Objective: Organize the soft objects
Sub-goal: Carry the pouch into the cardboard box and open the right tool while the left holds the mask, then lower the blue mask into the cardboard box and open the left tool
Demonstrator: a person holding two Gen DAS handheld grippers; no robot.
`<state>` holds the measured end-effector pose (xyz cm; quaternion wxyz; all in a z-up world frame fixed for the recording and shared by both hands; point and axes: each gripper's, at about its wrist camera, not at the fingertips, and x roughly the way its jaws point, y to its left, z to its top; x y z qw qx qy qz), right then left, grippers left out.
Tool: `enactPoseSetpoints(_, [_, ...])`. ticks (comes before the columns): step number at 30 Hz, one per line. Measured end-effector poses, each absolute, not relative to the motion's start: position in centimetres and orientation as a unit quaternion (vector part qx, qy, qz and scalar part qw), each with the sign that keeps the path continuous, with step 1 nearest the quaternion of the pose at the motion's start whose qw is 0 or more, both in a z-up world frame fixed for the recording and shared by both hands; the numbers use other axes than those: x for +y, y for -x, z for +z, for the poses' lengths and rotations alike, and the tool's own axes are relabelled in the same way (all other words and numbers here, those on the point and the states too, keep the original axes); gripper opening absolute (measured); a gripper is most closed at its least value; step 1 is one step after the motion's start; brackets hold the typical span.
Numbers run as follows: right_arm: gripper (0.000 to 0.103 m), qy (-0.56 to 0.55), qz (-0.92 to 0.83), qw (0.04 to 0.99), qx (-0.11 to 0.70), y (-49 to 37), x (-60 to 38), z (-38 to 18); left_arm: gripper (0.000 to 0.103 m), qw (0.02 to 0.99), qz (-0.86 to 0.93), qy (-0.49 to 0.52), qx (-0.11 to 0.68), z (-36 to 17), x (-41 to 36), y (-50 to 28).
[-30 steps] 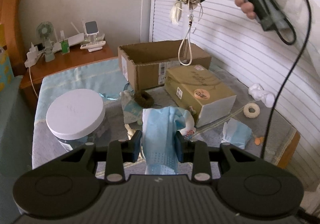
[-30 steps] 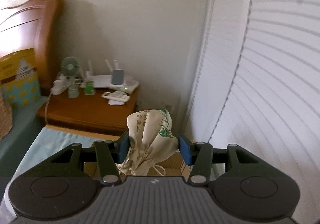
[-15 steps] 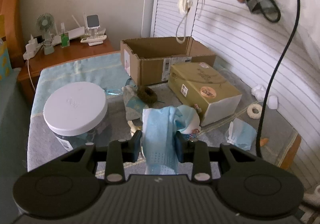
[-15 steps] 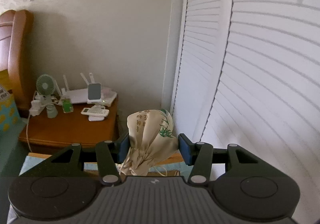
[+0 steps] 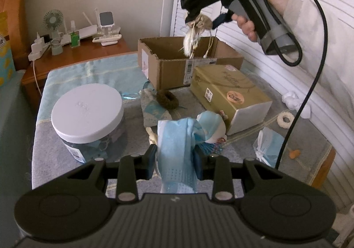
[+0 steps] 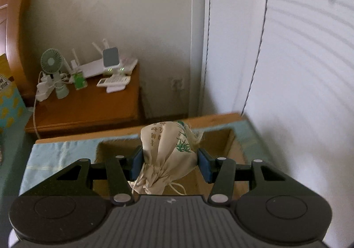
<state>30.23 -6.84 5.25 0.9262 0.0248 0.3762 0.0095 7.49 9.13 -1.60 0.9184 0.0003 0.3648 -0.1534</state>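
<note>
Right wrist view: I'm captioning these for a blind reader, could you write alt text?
The right gripper clamps a cream drawstring cloth pouch printed with green leaves above an open brown cardboard box. Behind stands a wooden nightstand holding a small green fan and a white router.

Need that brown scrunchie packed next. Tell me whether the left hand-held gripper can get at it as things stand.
Probably not yet. The brown scrunchie lies uncovered on a small pouch before the cardboard box, so the path looks free, but the left hand-held gripper is shut on a blue face mask, which would have to go first.
</note>
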Motion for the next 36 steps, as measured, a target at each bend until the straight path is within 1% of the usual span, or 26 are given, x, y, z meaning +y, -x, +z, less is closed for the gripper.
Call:
enactPoseSetpoints(6, [0.058, -0.047, -0.043, 0.915, 0.398, -31.2, -9.3, 3.5, 0.033, 0.918, -0.154, -0.001, 0.365, -1.6, 9.0, -7.6])
enactPoseSetpoints(8, [0.064, -0.054, -0.04, 0.912, 0.405, -31.8, -10.0, 3.0, 0.033, 0.918, -0.155, -0.001, 0.365, -1.6, 9.0, -7.6])
enactPoseSetpoints(9, [0.075, -0.054, -0.036, 0.909, 0.411, -32.0, -10.3, 2.8, 0.033, 0.918, -0.154, -0.001, 0.365, -1.6, 9.0, -7.6])
enactPoseSetpoints(11, [0.079, -0.049, -0.034, 0.913, 0.403, -31.6, -10.7, 3.0, 0.033, 0.918, -0.153, -0.001, 0.365, -1.5, 9.0, -7.6])
enactPoseSetpoints(13, [0.089, -0.038, -0.027, 0.917, 0.396, -31.0, -11.1, 3.4, 0.033, 0.918, -0.152, -0.004, 0.366, -1.4, 8.9, -7.7])
enactPoseSetpoints(14, [0.09, -0.034, -0.024, 0.919, 0.391, -30.5, -11.3, 3.7, 0.033, 0.918, -0.151, -0.006, 0.366, -1.4, 8.9, -7.8])
enactPoseSetpoints(16, [0.096, -0.026, -0.012, 0.921, 0.389, -29.7, -11.8, 4.1, 0.033, 0.918, -0.152, -0.009, 0.366, -1.2, 8.9, -7.9])
enactPoseSetpoints(18, [0.098, -0.02, 0.001, 0.921, 0.388, -28.6, -12.4, 4.4, 0.033, 0.918, -0.151, -0.013, 0.366, -1.0, 8.7, -8.0])
enactPoseSetpoints(19, [0.101, -0.015, 0.006, 0.922, 0.388, -28.1, -12.8, 4.5, 0.033, 0.918, -0.15, -0.015, 0.366, -0.9, 8.7, -8.1])
enactPoseSetpoints(21, [0.103, -0.011, 0.02, 0.923, 0.385, -26.7, -13.5, 4.7, 0.033, 0.919, -0.149, -0.019, 0.365, -0.6, 8.4, -8.3])
enactPoseSetpoints(30, [0.103, -0.008, 0.072, 0.927, 0.367, -20.3, -16.1, 4.2, 0.033, 0.918, -0.157, -0.039, 0.363, 1.7, 6.8, -10.3])
enactPoseSetpoints(36, [0.103, 0.01, 0.082, 0.94, 0.33, -16.5, -17.0, 4.3, 0.033, 0.919, -0.164, -0.046, 0.356, 3.8, 5.0, -13.1])
